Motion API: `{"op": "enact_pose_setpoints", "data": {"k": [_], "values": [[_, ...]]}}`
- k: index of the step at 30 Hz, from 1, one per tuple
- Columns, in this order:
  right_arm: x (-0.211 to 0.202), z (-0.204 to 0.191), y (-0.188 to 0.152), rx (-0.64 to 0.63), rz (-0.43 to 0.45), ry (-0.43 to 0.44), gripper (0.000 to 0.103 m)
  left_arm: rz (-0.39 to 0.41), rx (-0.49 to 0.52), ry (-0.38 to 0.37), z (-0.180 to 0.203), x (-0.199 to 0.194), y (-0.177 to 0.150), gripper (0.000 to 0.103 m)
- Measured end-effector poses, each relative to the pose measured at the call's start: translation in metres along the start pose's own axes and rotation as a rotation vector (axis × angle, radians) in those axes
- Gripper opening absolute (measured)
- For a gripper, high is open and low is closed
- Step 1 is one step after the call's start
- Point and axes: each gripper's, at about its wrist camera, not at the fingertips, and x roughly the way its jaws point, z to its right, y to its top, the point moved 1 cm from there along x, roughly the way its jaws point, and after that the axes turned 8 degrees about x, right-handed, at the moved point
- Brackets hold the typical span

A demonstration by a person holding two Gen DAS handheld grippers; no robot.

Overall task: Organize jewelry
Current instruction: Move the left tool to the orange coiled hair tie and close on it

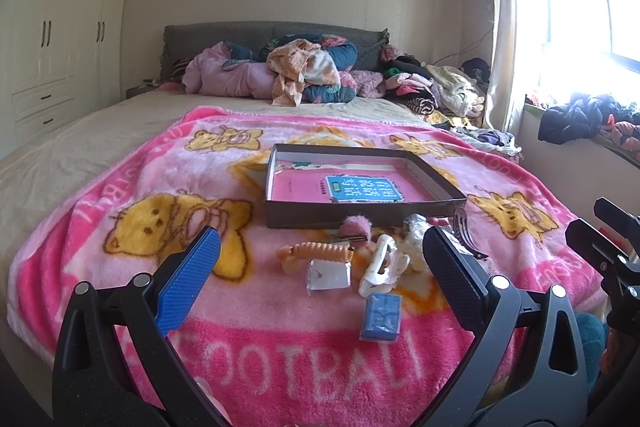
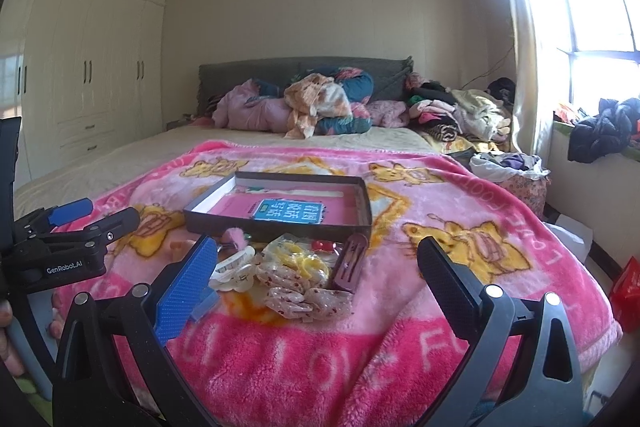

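Jewelry pieces [image 1: 360, 259] lie loose on the blanket [image 1: 120, 163] ahead of my left gripper [image 1: 320, 267] and right gripper [image 2: 316, 271], both spread wide and empty, short of the box [image 1: 360, 215]. Risk: tangled pieces lifting together, or pads snagging fleece.

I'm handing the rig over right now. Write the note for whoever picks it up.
Left gripper: jaws open, empty, above the pile.
Right gripper: jaws open, empty, likewise.
Box: on the pink blanket, holding only a pink booklet.
Pile in front of the box: orange claw clip, white claw clip, blue packet, scrunchies, dark clip.
Done: nothing in the box yet.
Left: move every piece in.
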Motion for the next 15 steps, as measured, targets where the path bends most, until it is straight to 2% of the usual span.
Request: {"op": "enact_pose_setpoints", "data": {"k": [11,15], "values": [[0.042,-0.013,0.011,-0.006,-0.119,0.060,0.097,-0.112,-0.061,0.006,-0.027,0.032,-0.011,0.093],[0.058,-0.014,0.012,-0.007,-0.166,0.054,0.097,-0.149,-0.066,-0.002,-0.031,0.046,-0.013,0.093]]}}
